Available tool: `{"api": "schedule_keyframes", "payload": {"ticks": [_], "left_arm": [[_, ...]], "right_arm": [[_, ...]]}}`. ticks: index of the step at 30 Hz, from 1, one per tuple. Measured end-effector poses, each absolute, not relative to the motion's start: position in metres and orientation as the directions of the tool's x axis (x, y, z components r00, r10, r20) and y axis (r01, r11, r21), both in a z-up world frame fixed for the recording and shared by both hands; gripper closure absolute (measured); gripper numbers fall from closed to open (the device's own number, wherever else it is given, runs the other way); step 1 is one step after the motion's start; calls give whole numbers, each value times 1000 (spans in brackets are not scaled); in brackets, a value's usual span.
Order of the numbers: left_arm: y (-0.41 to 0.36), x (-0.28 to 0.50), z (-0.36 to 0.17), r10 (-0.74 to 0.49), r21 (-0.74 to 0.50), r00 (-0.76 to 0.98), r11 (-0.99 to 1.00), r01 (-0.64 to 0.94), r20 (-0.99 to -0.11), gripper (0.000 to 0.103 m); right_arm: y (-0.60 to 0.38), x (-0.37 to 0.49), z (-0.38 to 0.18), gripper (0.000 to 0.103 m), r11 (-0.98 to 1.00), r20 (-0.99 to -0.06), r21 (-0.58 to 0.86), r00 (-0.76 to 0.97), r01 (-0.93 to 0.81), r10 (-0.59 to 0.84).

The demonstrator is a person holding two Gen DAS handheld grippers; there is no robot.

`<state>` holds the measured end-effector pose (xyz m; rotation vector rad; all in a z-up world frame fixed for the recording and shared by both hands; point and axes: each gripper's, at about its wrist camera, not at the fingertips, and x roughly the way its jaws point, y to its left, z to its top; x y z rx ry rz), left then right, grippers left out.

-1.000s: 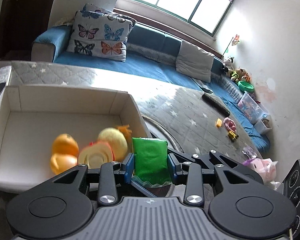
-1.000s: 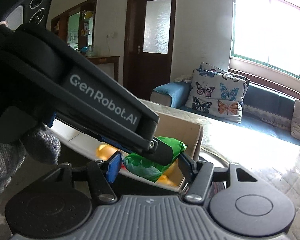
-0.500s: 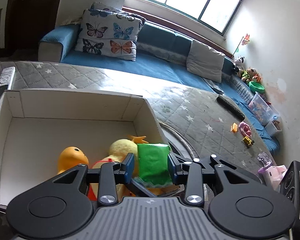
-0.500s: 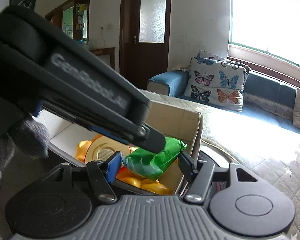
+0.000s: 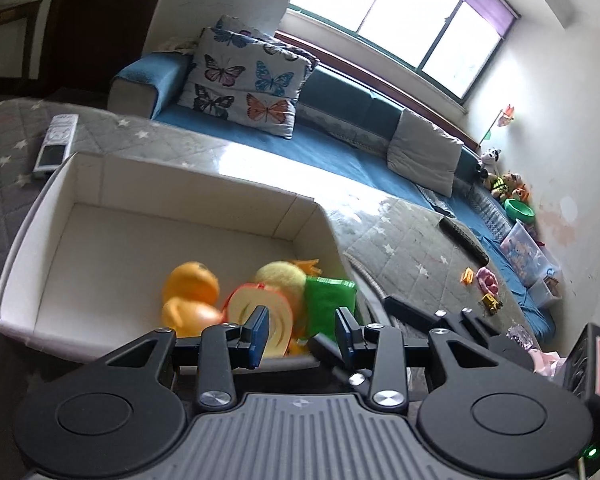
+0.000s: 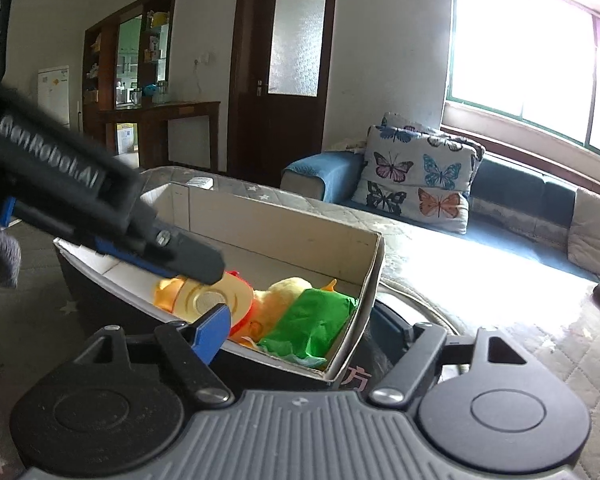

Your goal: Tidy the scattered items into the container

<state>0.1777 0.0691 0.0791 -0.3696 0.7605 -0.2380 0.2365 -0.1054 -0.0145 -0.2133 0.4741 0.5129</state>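
Green packet (image 6: pixel 310 322) inside white box (image 6: pixel 276 220)

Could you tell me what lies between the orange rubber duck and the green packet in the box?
In the left wrist view, a halved toy apple sits between the orange rubber duck and green packet.

Butterfly-print cushion (image 5: pixel 246 80) leans upright at the arm end of the blue sofa (image 5: pixel 340 156), grey cushion (image 5: pixel 424 156) further along. White remote (image 5: pixel 56 142) flat on the grey star-quilted surface (image 5: pixel 404 248), near its far-left edge. Dark wooden door (image 6: pixel 286 80) shut. Plush toys (image 5: pixel 500 182) and green bowl (image 5: pixel 520 210) by the wall.
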Motion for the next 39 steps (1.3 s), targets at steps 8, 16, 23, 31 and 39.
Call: {"api": "schedule_keyframes", "payload": {"ticks": [8, 16, 23, 31, 39], "left_arm": [[76, 143, 72, -313, -404, 704, 914, 40, -637, 64], [74, 115, 58, -237, -344, 706, 939, -10, -667, 64], [73, 94, 55, -159, -278, 734, 960, -43, -661, 65], [70, 80, 50, -95, -209, 735, 976, -65, -671, 65], [64, 71, 46, -13, -130, 727, 986, -105, -686, 66]], "right_arm": [[-114, 205, -11, 25, 849, -495, -55, 753, -526, 434], [-128, 181, -23, 22, 866, -532, 11, 731, -499, 428], [-131, 166, -25, 16, 873, -534, 38, 728, -487, 430], [-127, 154, -27, 12, 875, -538, 67, 721, -479, 436], [-123, 148, -28, 11, 876, -544, 71, 718, -477, 435]]}}
